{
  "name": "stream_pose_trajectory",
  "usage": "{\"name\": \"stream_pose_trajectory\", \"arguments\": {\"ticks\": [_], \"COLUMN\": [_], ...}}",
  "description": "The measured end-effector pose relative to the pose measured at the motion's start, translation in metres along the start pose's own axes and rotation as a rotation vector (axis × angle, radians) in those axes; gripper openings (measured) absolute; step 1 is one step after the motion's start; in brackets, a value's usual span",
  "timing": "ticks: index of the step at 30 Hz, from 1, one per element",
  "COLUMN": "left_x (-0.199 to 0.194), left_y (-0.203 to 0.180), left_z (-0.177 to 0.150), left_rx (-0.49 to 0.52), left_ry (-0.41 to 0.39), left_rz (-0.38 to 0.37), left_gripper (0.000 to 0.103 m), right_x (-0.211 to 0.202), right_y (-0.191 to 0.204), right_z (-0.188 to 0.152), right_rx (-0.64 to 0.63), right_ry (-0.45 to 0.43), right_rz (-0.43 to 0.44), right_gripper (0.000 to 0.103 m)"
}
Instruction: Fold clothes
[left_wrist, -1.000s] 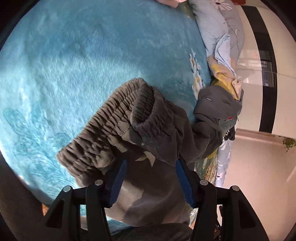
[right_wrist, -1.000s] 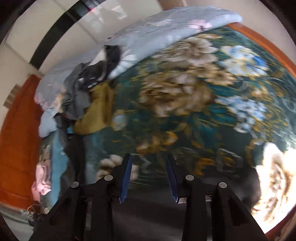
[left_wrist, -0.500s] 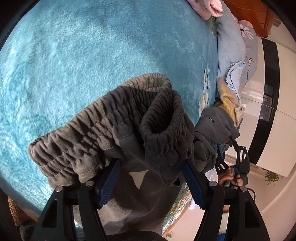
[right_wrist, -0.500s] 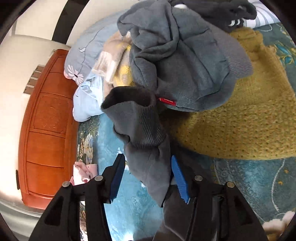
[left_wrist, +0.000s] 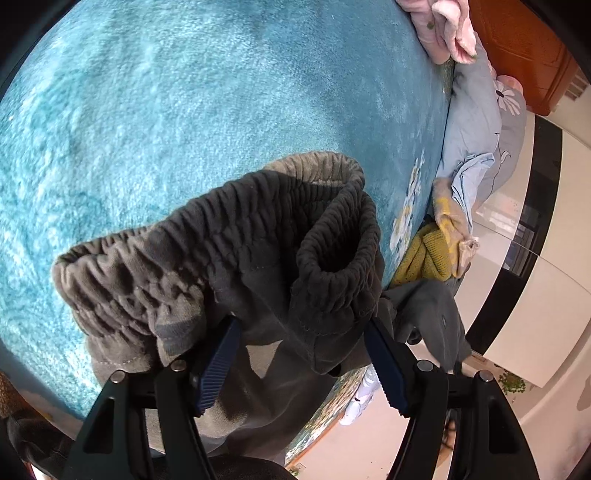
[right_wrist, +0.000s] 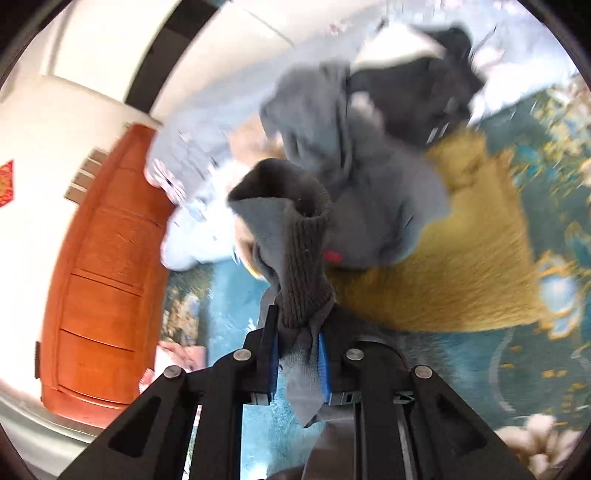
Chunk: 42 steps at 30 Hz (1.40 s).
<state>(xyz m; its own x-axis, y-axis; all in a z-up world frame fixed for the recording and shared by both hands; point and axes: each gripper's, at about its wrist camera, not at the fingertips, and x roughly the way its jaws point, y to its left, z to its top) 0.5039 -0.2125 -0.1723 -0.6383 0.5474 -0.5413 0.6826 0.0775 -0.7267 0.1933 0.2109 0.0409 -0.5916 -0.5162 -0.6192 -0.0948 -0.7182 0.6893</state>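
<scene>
You are pinching the dark grey ribbed trouser cuff (right_wrist: 301, 288) in your right gripper (right_wrist: 298, 363), while the gathered elastic waistband (left_wrist: 229, 251) is lying between your left gripper's (left_wrist: 301, 363) spread fingers.

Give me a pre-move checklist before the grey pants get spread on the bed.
1. Right gripper shut on the ribbed cuff: ok, jaws pinch the knit.
2. Left gripper holding the waistband: not ok, jaws stand wide with fabric only lying between them.
3. Blue blanket bare ahead of the waistband: ok.
4. Pants free of the clothes pile: cannot tell, the right wrist view is blurred and the cuff overlaps the pile.
5. Waistband flat: not ok, it is bunched and one end curls into a loop.
</scene>
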Motion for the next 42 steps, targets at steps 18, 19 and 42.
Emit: {"name": "stream_pose_trajectory", "arguments": {"ticks": [18,19,42], "left_x": [0.011,0.012,0.109], "left_y": [-0.045,-0.043,-0.172], "left_z": [-0.017,-0.019,0.06], "left_rx": [0.13,0.121,0.293], "left_ry": [0.024,0.032,0.097], "left_rz": [0.201,0.197,0.385], "left_gripper": [0.034,0.024,0.01], "right_x": [-0.333,-0.333,-0.201], "right_y": [-0.156,-0.161,-0.313], "right_z": [0.004,0.0,0.041], "right_rx": [0.124,0.133,0.532], "right_ry": [-0.342,-0.331,0.01], "right_rz": [-0.156,-0.164,-0.37], "right_gripper": [0.018,0.018,0.018]}}
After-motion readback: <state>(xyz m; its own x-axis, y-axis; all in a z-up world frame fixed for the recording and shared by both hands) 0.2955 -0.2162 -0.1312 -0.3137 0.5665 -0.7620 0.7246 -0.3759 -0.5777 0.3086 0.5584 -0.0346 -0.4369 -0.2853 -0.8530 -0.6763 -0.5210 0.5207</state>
